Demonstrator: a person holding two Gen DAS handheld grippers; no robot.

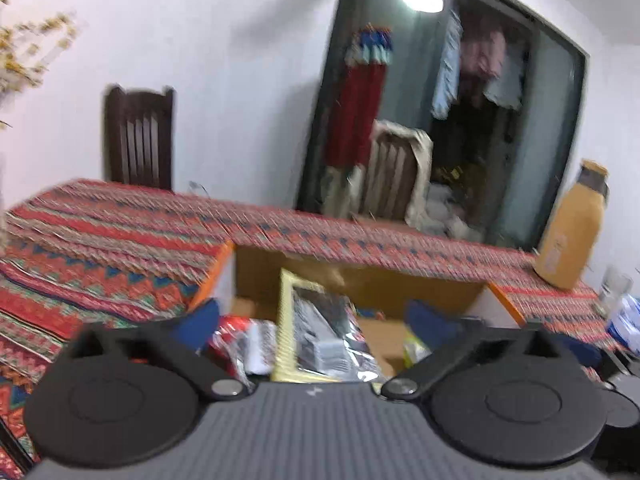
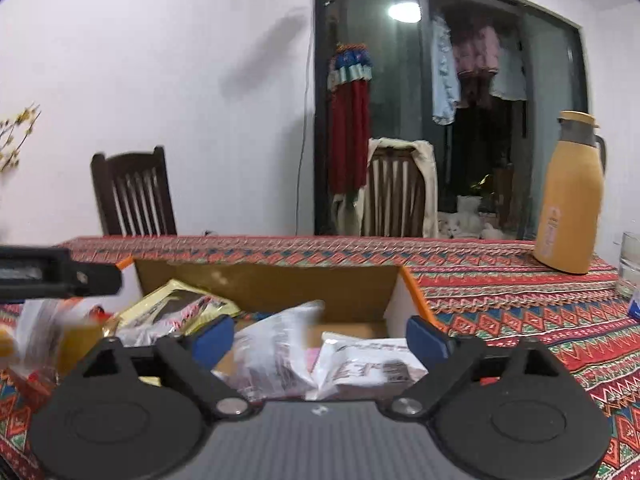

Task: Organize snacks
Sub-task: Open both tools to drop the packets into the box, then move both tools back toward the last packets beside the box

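An open cardboard box [image 1: 360, 280] with orange flap edges sits on the patterned tablecloth and holds several snack packets. My left gripper [image 1: 314, 322] is open just above the box. Between its blue pads, untouched, lies a yellow-edged silver and black packet [image 1: 320, 332]. A red packet [image 1: 236, 328] lies to its left. My right gripper [image 2: 320, 338] is open over the same box [image 2: 272, 284]. A clear plastic bag [image 2: 280, 344] and a white printed packet [image 2: 372, 364] lie below its spread pads. A yellow packet [image 2: 176, 304] leans at the box's left.
A tan thermos [image 2: 568, 196] and a glass [image 2: 630, 264] stand on the table [image 2: 520, 300] at the right. Two wooden chairs [image 2: 132, 196] stand behind the table, by the wall and glass door. A black device part [image 2: 60, 274] juts in from the left edge.
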